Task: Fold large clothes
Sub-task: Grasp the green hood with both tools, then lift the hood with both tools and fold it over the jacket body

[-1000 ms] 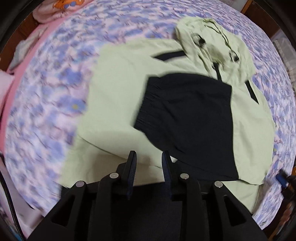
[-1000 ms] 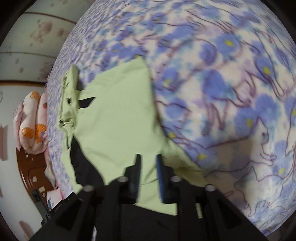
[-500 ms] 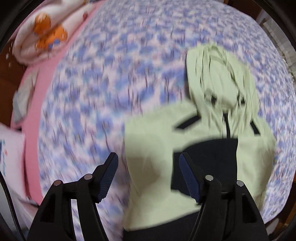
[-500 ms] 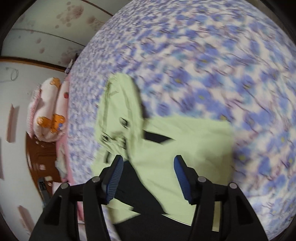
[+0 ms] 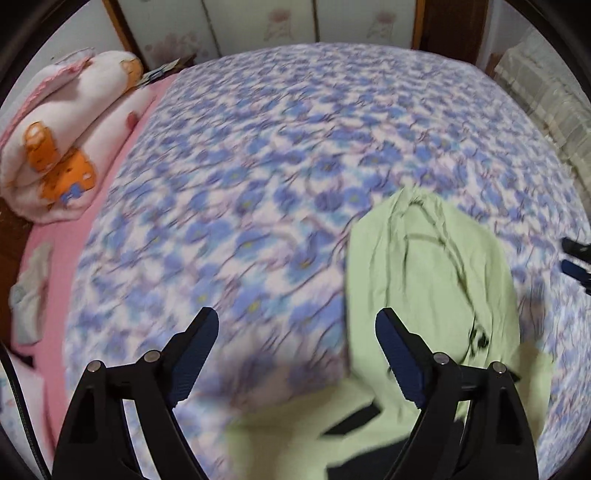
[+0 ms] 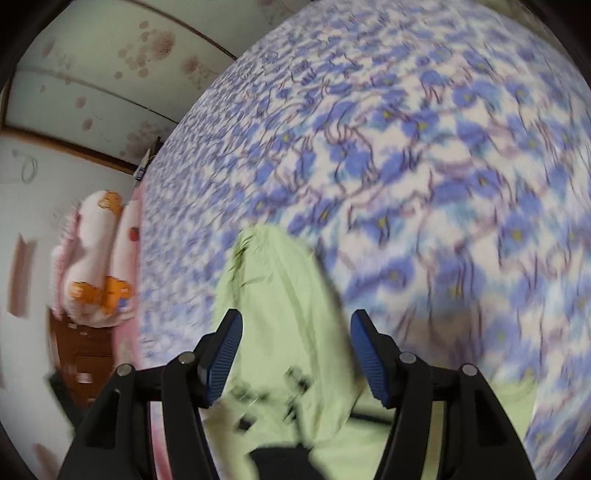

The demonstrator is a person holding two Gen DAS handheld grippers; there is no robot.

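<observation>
A light green hooded jacket with black panels lies on the blue-flowered bed cover (image 5: 295, 155). In the left wrist view its hood (image 5: 432, 280) stretches away from me, to the right of my open, empty left gripper (image 5: 297, 339). The jacket body (image 5: 295, 435) lies low in that view. In the right wrist view the hood (image 6: 280, 295) lies between the fingers of my open, empty right gripper (image 6: 295, 343), which hovers above it. The right gripper's fingertips (image 5: 574, 258) show at the right edge of the left wrist view.
A rolled pink-and-white blanket with orange bears (image 5: 62, 147) lies on a pink sheet (image 5: 122, 129) at the bed's left side; it also shows in the right wrist view (image 6: 99, 266). Sliding wall panels (image 5: 258, 26) stand behind the bed. A pale curtain (image 5: 546, 103) hangs on the right.
Both grippers have let go of the jacket and opened wide. Both have lifted and swung up toward the hood end, so the hood now fills the view near the fingers.
</observation>
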